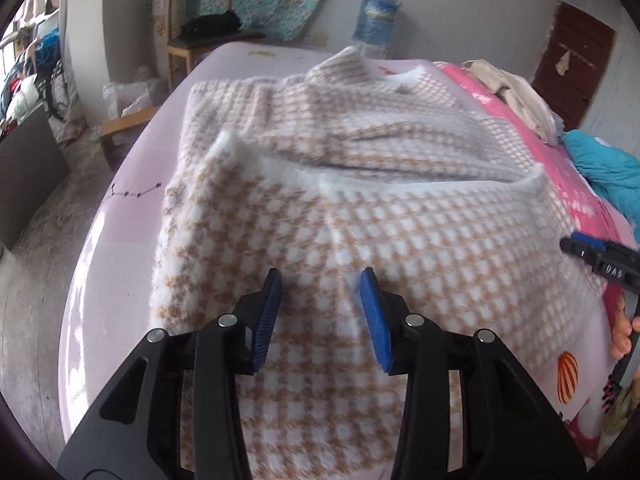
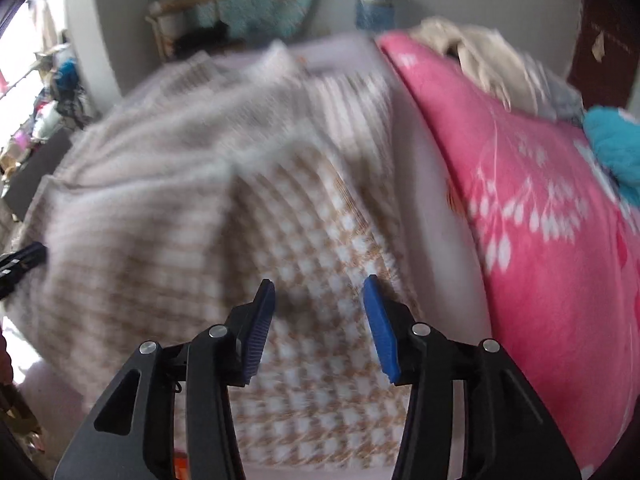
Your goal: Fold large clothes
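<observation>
A fuzzy white-and-tan houndstooth sweater (image 1: 360,208) lies partly folded on a pale lilac bed sheet (image 1: 132,208); its near half is laid over the far half, with white hem corners sticking up. My left gripper (image 1: 321,276) hovers over the near part of the sweater, blue pads apart, nothing between them. In the right wrist view the same sweater (image 2: 304,248) is blurred; my right gripper (image 2: 319,280) stands over its right edge with the pads apart and nothing gripped. The right gripper's black tip (image 1: 600,260) shows at the left view's right edge, the left gripper's tip (image 2: 20,264) at the right view's left edge.
A pink flowered blanket (image 2: 540,220) runs along the sweater's right side, with beige clothes (image 1: 516,96) and a teal garment (image 1: 608,168) piled on it. A wooden chair (image 1: 200,36) stands beyond the bed's far left corner, and the floor (image 1: 36,264) drops away on the left.
</observation>
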Demonstrator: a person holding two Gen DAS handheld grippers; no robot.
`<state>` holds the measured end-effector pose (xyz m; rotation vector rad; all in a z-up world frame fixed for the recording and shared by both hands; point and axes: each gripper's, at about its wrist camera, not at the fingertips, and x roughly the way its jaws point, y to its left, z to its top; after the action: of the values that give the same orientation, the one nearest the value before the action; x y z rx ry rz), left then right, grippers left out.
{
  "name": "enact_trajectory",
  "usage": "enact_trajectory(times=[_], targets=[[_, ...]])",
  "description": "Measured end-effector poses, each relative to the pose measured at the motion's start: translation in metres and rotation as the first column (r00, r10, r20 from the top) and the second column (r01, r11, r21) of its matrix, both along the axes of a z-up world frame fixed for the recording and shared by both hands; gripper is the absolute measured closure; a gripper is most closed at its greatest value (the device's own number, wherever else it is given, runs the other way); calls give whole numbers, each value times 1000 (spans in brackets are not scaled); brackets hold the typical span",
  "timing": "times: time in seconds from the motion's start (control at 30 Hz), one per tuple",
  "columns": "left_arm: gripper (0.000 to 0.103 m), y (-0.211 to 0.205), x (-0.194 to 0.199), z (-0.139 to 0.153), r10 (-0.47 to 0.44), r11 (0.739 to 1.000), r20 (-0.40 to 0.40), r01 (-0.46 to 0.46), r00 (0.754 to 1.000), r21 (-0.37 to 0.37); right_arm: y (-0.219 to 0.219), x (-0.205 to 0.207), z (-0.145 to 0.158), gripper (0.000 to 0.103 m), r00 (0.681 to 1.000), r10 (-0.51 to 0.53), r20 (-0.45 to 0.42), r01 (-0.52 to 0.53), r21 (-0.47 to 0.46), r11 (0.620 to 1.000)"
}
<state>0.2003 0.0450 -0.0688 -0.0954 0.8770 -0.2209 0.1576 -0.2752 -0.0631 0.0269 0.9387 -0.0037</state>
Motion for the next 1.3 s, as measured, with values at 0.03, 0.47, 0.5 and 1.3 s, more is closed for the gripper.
enact_trajectory(times=[0.03, 0.47, 0.5, 1.3], targets=[[64, 1, 1, 1, 2, 1000, -1, -2, 1000, -8, -2, 0, 1, 58, 1000, -2, 2, 2, 17, 1000], [58, -49, 0, 12, -104, 994, 13, 103, 994, 40, 83, 13, 25, 57, 956, 280, 80, -288, 106, 952], [57, -53, 2, 7, -100, 994, 2, 99, 995, 54, 85, 19, 16, 57, 958, 281, 59, -286, 109, 952], [55, -24, 2, 14, 11, 999, 8, -11, 1000, 45, 97, 24, 31, 45, 956, 285, 65, -291, 149, 945]])
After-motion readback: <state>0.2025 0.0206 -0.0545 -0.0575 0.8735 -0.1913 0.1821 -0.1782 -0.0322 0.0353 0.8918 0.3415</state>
